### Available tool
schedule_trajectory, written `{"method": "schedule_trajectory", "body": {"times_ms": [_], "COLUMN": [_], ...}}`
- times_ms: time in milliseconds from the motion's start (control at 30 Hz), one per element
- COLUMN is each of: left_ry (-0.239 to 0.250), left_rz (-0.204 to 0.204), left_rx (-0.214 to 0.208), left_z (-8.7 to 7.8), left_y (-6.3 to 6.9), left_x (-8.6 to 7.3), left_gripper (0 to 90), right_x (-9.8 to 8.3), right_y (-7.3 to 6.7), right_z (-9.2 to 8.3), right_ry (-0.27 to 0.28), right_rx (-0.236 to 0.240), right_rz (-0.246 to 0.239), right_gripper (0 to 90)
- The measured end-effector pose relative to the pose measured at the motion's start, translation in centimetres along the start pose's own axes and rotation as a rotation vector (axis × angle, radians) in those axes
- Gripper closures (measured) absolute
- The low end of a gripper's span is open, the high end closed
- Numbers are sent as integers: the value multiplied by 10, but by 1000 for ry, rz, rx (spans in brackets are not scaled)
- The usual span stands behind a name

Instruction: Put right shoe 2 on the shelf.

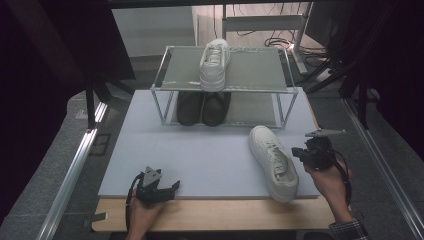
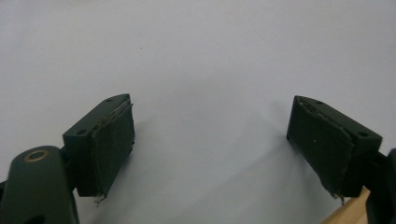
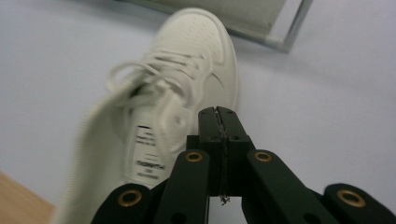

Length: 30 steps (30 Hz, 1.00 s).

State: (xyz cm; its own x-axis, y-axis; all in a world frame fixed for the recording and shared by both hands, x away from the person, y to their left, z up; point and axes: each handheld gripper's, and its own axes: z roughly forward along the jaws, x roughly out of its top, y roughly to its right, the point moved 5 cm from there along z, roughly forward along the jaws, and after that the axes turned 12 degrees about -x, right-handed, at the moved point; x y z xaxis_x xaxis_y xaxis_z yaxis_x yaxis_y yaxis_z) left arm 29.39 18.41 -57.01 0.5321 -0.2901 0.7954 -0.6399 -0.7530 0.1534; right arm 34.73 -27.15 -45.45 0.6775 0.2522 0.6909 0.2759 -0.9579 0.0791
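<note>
While the white shoe (image 1: 274, 162) lies loose at the mat's (image 1: 210, 160) near edge, the right gripper (image 3: 219, 114) sits beside its heel, jaws pressed together on nothing; a nudge could tip it off. Left gripper (image 2: 210, 144) rests with jaws apart, empty.

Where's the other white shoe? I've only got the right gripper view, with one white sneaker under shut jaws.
Observer: The second white sneaker sits on the rack's top shelf, toe toward the person.
Operator: Anything under that shelf?
Observer: Two dark shoes stand side by side on the lower level.
Operator: And the left gripper?
Observer: The left gripper is open over bare white board, nothing between its jaws, at the near left edge.
</note>
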Motion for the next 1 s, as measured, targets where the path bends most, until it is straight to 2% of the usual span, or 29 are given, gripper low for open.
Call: {"method": "schedule_trajectory", "body": {"times_ms": [167,333,600,1000], "left_ry": [1,0,0,0], "left_rz": [0,0,0,0], "left_rx": [0,0,1,1], "left_z": [0,0,0,0], "left_y": [0,0,0,0], "left_x": [0,0,0,0], "left_gripper": [153,153,152,153], "right_x": [-14,-24,-26,-17], "right_y": [7,6,4,-16], "right_z": [23,36,42,52], "right_ry": [-37,-66,-63,-65], "right_rx": [5,34,48,78], "right_rz": [25,40,62,28], "right_gripper": [894,894,895,895]}}
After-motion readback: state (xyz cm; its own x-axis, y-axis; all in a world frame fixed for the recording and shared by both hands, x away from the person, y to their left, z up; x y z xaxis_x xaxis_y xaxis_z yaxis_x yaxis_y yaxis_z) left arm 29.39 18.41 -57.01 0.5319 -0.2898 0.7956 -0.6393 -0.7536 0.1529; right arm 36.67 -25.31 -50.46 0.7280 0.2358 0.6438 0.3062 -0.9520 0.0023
